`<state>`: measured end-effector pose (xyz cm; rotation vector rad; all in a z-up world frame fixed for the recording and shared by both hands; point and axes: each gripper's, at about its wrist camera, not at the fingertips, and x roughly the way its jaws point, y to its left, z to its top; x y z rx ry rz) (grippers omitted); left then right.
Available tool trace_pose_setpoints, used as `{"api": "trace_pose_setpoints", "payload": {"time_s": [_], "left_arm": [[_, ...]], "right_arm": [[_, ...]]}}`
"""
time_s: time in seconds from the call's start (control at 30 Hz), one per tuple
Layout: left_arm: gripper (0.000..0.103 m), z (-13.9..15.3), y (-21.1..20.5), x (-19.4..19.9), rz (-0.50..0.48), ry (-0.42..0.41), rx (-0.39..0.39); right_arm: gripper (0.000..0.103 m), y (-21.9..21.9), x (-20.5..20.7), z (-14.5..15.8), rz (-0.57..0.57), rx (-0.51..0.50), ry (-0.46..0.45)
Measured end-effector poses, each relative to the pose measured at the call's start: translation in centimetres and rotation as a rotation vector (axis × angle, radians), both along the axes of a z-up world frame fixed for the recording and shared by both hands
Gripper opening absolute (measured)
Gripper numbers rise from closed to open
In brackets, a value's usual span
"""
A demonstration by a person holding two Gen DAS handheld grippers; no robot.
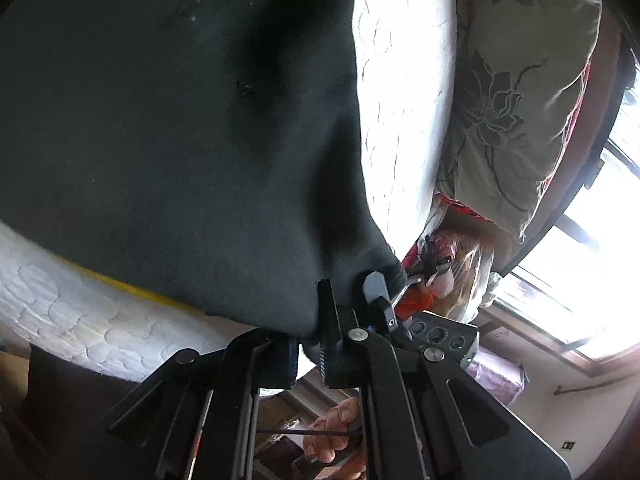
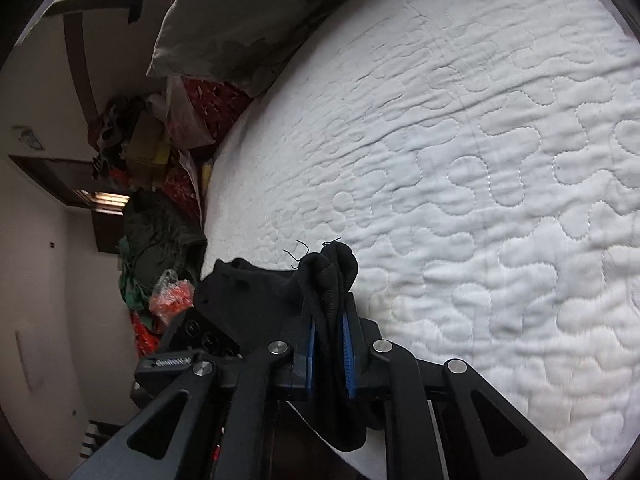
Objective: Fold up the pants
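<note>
Both grippers are pinching the black pants: my left gripper (image 1: 310,344) bites an edge of the pants (image 1: 168,128), spread over the white quilted bed (image 1: 404,92); my right gripper (image 2: 330,344) clamps a bunched corner near the bed's near edge. I judge the right hold risky: the thick wad could slide from the pads (image 2: 349,354) when I lift, dropping that corner and skewing the fold.
</note>
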<state>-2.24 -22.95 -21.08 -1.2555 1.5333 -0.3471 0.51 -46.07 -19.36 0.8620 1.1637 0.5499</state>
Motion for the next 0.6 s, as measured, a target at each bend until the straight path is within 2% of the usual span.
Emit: {"api": "trace_pose_setpoints", "payload": {"time_s": [0.17, 0.33, 0.6], "left_arm": [[0.005, 0.2, 0.7, -0.4, -0.005, 0.009, -0.039], [0.006, 1.8, 3.4, -0.3, 0.025, -0.03, -0.076], [0.006, 2.5, 10.7, -0.2, 0.145, -0.051, -0.146]], "right_arm": [[0.011, 1.3, -0.6, 2.2, 0.032, -0.124, -0.016], [0.011, 3.1, -0.8, 5.1, 0.037, -0.132, -0.043], [0.011, 10.8, 0.8, 9.0, 0.112, -0.135, -0.064]]}}
